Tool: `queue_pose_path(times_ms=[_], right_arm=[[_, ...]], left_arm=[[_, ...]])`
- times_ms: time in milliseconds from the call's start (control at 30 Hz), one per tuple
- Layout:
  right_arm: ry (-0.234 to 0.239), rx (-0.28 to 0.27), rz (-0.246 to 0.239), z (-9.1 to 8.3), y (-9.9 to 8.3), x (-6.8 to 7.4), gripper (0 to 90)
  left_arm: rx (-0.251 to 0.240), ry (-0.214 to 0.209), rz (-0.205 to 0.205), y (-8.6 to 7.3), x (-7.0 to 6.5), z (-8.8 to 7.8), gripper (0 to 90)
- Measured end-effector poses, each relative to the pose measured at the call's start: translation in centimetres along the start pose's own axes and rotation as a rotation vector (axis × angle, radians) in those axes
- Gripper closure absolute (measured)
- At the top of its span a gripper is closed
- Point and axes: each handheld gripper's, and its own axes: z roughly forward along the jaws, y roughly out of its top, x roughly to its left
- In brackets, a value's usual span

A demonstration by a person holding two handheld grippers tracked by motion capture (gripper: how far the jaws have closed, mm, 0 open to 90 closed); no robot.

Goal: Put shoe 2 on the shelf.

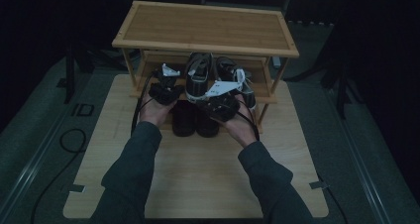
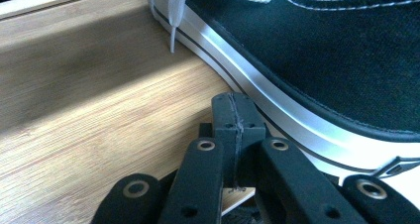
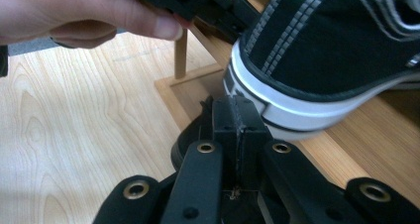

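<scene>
I held both grippers at the wooden shoe rack [image 1: 205, 26], which stood on the far part of the bench [image 1: 198, 174]. My left gripper [image 1: 166, 87] was at the left end of the rack's middle shelf [image 2: 84, 110], and its jaws were pressed together with nothing between them. Their tips sat just beside the white sole of the left black sneaker [image 1: 199, 75] that rested on that shelf; I could not tell whether they touched it. A white lace end [image 2: 173, 21] hung down beside that sole, above the shelf.

My right gripper [image 1: 220, 101] was at the front of the rack, near the right black sneaker [image 1: 233, 75] on the same shelf. Its jaws were also together and held nothing. In the right gripper view, their tips stood right by a sneaker's heel [image 3: 277, 105], where the white sole overhung the shelf's front edge; contact I could not judge.

Under the middle shelf, on the rack's lowest level, stood a pair of dark shoes [image 1: 194, 120], between my two hands. My left hand [image 3: 74, 16] showed beyond the heel in the right gripper view.
</scene>
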Motion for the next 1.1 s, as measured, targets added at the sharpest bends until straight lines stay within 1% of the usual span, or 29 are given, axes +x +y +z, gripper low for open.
queue_pose_path(times_ms=[33, 67, 100, 133, 200, 267, 333, 400, 500, 533, 700, 867, 1000, 1100], right_arm=[[-0.001, 0.001, 0.005, -0.2, -0.1, -0.1, 89.7], [0.010, -0.002, -0.004, -0.7, -0.2, -0.3, 89.4], [0.014, -0.001, -0.008, -0.8, -0.3, -0.3, 89.2], [0.027, -0.004, -0.015, -1.0, -0.3, -0.3, 88.4], [0.047, -0.002, -0.038, -1.2, -0.4, -0.2, 87.4], [0.053, 0.002, -0.048, -1.5, -0.6, -0.1, 87.2], [0.065, -0.002, -0.046, -1.9, -0.8, -0.2, 87.2], [0.064, -0.002, -0.047, -2.1, -1.0, -0.2, 87.2], [0.090, 0.007, -0.052, -2.7, -1.6, -0.4, 86.9], [0.093, 0.008, -0.058, -2.8, -1.7, -0.5, 86.9], [0.112, 0.010, -0.055, -3.4, -2.5, -1.0, 87.1], [0.138, 0.008, -0.064, -4.3, -3.2, -1.3, 85.3], [0.138, 0.013, -0.063, -5.4, -3.8, -1.8, 85.3], [0.135, 0.013, -0.054, -6.1, -4.4, -2.5, 85.8]], left_arm=[[-0.002, -0.002, -0.004, 0.0, 0.0, 0.0, 90.0], [-0.001, -0.003, -0.004, 0.0, 0.0, 0.0, 90.0], [-0.001, -0.003, -0.004, 0.0, 0.0, 0.0, 90.0], [0.004, -0.003, 0.002, 0.1, 0.1, 0.0, 90.0], [0.004, -0.002, 0.009, 0.1, 0.1, 0.0, 90.0], [0.001, 0.000, 0.012, 0.1, 0.0, 0.0, 90.0], [0.000, 0.001, 0.014, 0.1, 0.0, 0.0, 90.0], [0.000, -0.001, 0.013, 0.1, 0.0, 0.0, 90.0], [-0.001, -0.003, 0.012, 0.1, 0.1, 0.0, 90.0], [0.000, -0.003, 0.012, 0.1, 0.1, 0.0, 90.0], [0.000, -0.005, 0.009, 0.1, 0.1, 0.0, 90.0], [0.003, -0.006, 0.010, 0.1, 0.1, 0.0, 90.0], [0.004, -0.008, 0.011, 0.1, 0.2, 0.0, 90.0], [0.005, -0.008, 0.009, 0.1, 0.2, 0.0, 90.0]])
